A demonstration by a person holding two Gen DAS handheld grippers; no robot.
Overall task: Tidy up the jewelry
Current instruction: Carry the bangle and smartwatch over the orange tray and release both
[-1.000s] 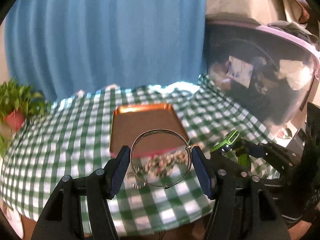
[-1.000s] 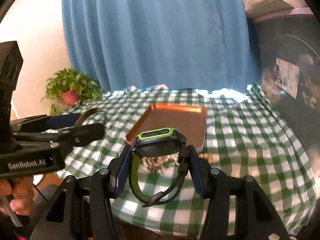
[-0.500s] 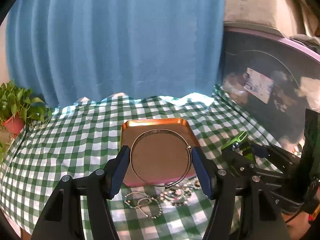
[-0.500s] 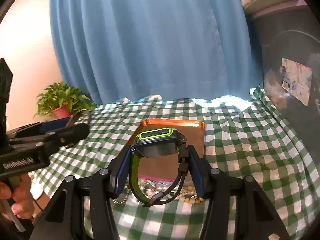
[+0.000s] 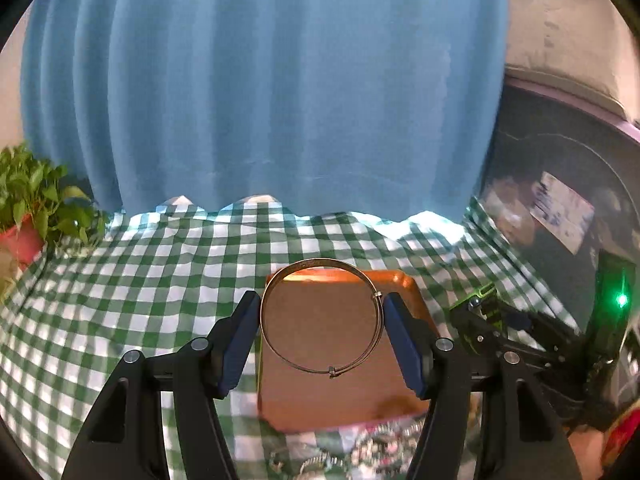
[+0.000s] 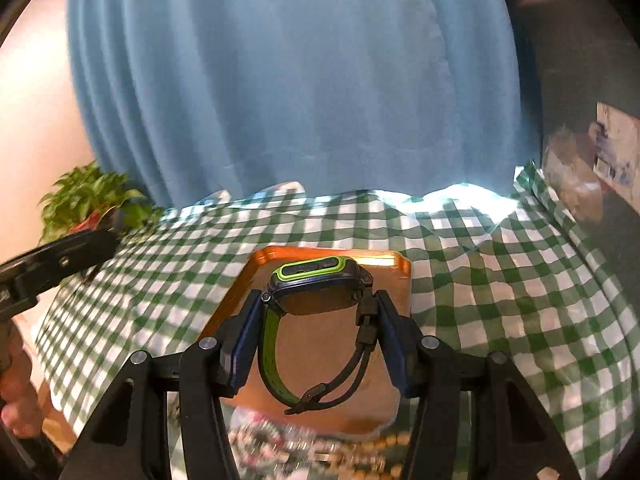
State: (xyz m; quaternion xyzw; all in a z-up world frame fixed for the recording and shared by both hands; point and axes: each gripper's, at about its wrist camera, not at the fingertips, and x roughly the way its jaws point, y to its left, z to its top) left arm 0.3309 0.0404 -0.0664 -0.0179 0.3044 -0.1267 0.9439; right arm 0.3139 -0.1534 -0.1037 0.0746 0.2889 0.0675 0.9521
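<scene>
Bright, even indoor light, with fisheye warp and blur low in both views.

Glare whitens the far edge of the checked tablecloth under the blue curtain, and the copper tray gleams along its far rim. Straight lines bow toward black, vignetted corners. The jewelry pile at the bottom edge is smeared beyond detail; the potted plant is soft.
</scene>
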